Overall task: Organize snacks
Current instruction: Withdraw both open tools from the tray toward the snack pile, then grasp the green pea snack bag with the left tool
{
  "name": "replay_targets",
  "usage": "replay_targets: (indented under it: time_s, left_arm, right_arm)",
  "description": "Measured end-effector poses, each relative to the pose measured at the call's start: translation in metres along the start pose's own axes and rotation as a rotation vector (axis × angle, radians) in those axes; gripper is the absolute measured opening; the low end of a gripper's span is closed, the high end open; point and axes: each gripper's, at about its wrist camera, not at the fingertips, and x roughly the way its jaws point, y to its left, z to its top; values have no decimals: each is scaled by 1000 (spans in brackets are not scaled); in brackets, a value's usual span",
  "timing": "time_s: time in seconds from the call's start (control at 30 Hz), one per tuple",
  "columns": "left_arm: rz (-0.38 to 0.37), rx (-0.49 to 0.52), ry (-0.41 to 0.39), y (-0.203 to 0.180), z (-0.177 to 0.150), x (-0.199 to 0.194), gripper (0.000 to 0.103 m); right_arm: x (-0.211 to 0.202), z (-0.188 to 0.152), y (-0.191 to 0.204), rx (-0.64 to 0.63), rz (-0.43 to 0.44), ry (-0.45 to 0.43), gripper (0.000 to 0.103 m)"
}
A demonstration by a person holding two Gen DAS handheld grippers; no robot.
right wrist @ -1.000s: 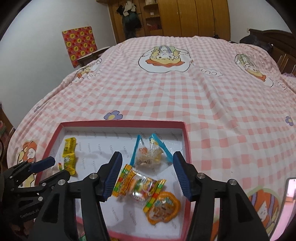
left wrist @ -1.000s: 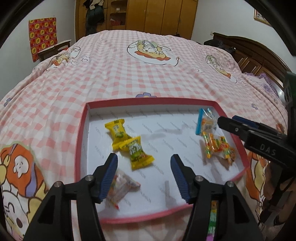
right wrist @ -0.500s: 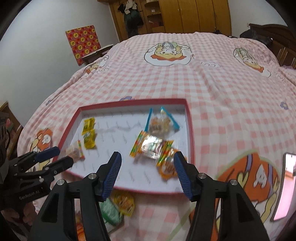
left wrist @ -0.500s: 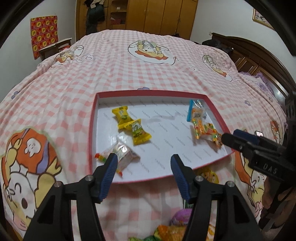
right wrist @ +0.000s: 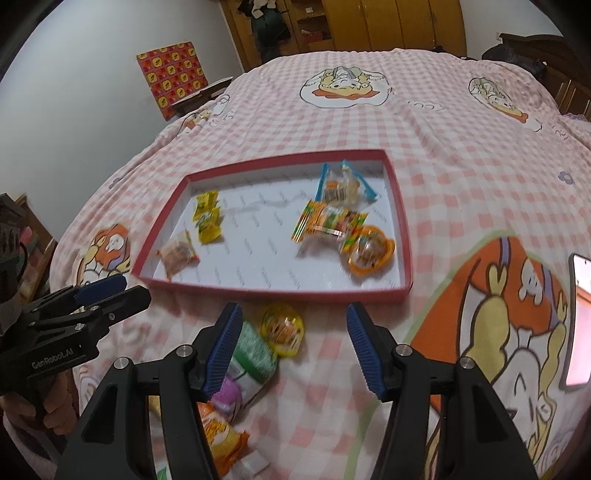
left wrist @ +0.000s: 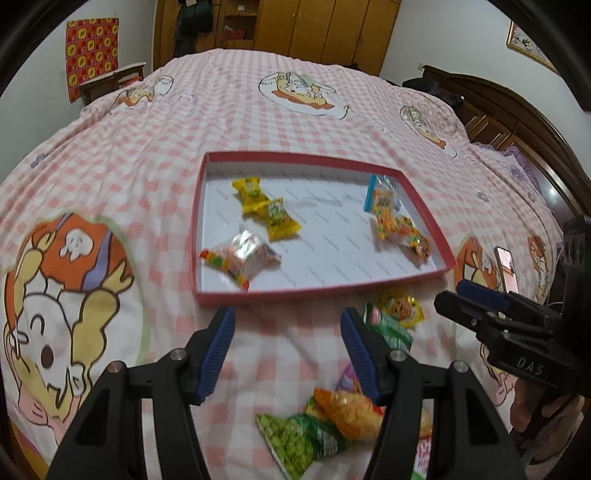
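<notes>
A red-rimmed white tray (left wrist: pixel 207 295) (right wrist: pixel 280 290) lies on the bed. It holds two yellow candies (left wrist: pixel 271 208) (right wrist: pixel 207 218), a clear packet (left wrist: pixel 242 258) (right wrist: pixel 179 254) on the left, and a blue-edged packet (left wrist: pixel 380 195) (right wrist: pixel 341 184) with orange ones (left wrist: pixel 400 230) (right wrist: pixel 330 223) on the right. Loose snacks lie in front of the tray: a yellow round one (left wrist: pixel 400 308) (right wrist: pixel 282 328), a green pack (left wrist: pixel 388 328) (right wrist: pixel 253 350), a green pea bag (left wrist: pixel 299 439), orange bags (left wrist: pixel 349 410) (right wrist: pixel 218 432). My left gripper (left wrist: pixel 288 350) and right gripper (right wrist: pixel 293 347) are open and empty above them.
The pink checked bedspread (left wrist: pixel 280 122) covers the whole bed. A phone (right wrist: pixel 578 321) (left wrist: pixel 505 264) lies on the right. A wooden headboard (left wrist: pixel 517 110) stands at far right, wardrobes (left wrist: pixel 314 29) at the back, a small side table (left wrist: pixel 110 79) at the left wall.
Both grippers have pulled back and up from over the tray. The loose snacks in front of the tray have come into view. Both stay open and empty.
</notes>
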Motion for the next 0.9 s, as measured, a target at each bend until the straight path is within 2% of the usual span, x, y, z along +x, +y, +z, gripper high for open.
replay_targets:
  time_s: [0.3,0.57,0.73,0.9]
  left_arm:
    - [8,-9,32,10,-24,-4,63]
    - [18,30,51,8,-46,-3,63]
    - [-18,42,78,10,-56,-1,63]
    - [-75,42,106,8,-63,-1,69]
  right_arm:
    - [0,-28,-1,19,19,46,60]
    - [-2,-40,-2,28,28,59,60]
    - [-1,-44,0,26,32,68,60]
    - [1,-47,1,27,31,75,60]
